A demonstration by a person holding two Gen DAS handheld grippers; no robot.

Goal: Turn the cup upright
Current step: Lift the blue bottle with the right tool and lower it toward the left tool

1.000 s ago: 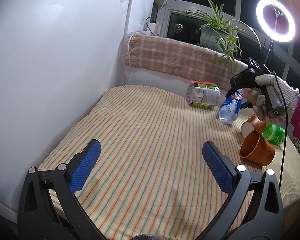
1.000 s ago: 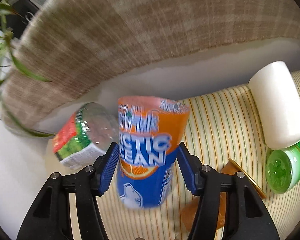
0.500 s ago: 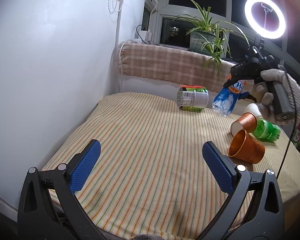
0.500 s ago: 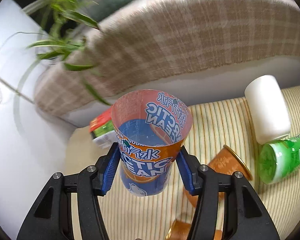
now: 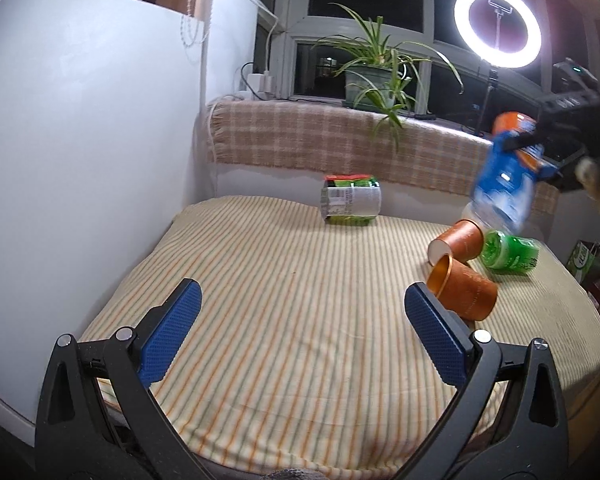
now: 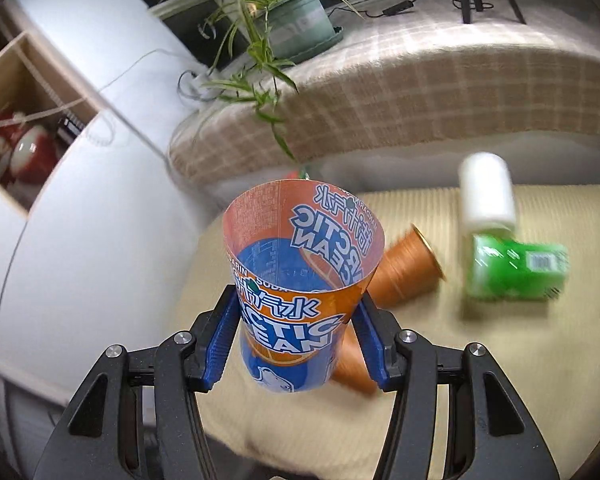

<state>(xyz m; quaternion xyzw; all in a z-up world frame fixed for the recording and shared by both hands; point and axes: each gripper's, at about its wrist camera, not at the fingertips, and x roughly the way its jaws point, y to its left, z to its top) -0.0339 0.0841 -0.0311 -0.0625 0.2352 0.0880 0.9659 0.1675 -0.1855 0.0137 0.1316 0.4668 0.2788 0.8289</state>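
Two views split the scene between them. The right wrist view looks down into the open mouth of the orange-and-blue cup [image 6: 300, 292], which the right gripper [image 6: 296, 340] holds off the striped worktop [image 6: 500, 360], its blue fingers [image 6: 222, 340] closed against the cup's lower sides. The cup stands nearly upright here, mouth toward the top of the frame, and its label reads "ARCTIC OCEAN" with "MANDARIN" and "SODA" in small print and Chinese characters above. The left wrist view shows that same cup [image 5: 508, 176] only as a blur, held in the air at the far right, tilted, above the other things; its writing cannot be read there.

The left gripper [image 5: 300, 332] shows only in its own view, fingers [image 5: 168, 336] spread wide with nothing between them, low over the near part of the worktop [image 5: 280, 300]. That view alone also shows the ring light [image 5: 498, 26] and a green-and-white labelled container [image 5: 350, 200] lying on its side near the back; its print is too small to read.

Both views show two orange cups [image 5: 462, 292] [image 6: 404, 272] lying on their sides, a green bottle [image 5: 510, 250] [image 6: 516, 272] beside them and the potted plant [image 5: 374, 76] [image 6: 296, 20] behind. The white cup [image 6: 486, 192] behind the bottle is plain only from the right wrist.
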